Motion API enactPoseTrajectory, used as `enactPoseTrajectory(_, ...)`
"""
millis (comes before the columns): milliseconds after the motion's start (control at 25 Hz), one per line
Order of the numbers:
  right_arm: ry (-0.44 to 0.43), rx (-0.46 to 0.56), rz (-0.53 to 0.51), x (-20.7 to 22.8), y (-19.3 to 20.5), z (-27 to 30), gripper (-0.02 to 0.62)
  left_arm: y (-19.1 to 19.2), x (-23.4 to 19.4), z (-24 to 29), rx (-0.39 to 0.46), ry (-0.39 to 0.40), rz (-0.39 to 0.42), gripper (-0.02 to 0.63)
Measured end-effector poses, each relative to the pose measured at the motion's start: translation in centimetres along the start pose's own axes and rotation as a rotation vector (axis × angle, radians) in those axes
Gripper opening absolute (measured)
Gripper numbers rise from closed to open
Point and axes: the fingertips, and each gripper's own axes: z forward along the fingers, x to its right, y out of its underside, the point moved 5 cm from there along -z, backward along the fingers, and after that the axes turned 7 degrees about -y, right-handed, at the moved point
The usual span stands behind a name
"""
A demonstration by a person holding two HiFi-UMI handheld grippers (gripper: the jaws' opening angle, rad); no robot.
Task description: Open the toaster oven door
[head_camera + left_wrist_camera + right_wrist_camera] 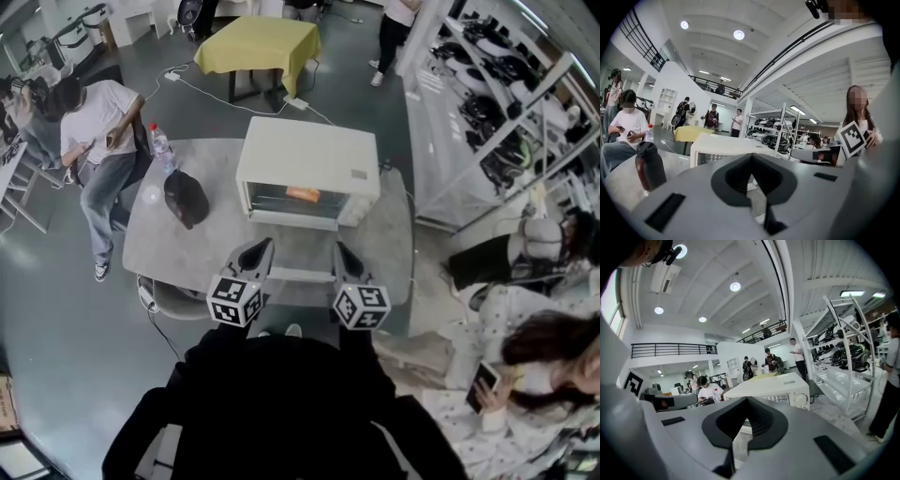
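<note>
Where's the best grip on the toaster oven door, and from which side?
The white handle bar, taken from the front, the person's side. It is slim and runs crosswise, so jaws can close across it. It lies between the left tool and right tool, both shut, and seems already swung down, away from the front of the toaster oven.

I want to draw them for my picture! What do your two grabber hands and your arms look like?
The left gripper and the right gripper each have a pointy dark nose and a white cube printed with black square patterns. Up close, their bodies are smooth grey with black ridged pads. The sleeves are black.
</note>
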Motion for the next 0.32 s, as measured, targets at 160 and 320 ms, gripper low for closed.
enactPoseTrajectory(160, -0.009, 0.004, 0.002, 0.0, -0.2, -0.2, 0.003, -0.2, 0.6, -0.1, 0.006, 0.005, 0.01, 0.003)
enactPoseTrajectory(320, -0.026, 0.004, -0.007, -0.3, -0.5, -0.8, 0.002, -0.4, 1.4, -0.7, 0.019, -0.003, 0.012, 0.003)
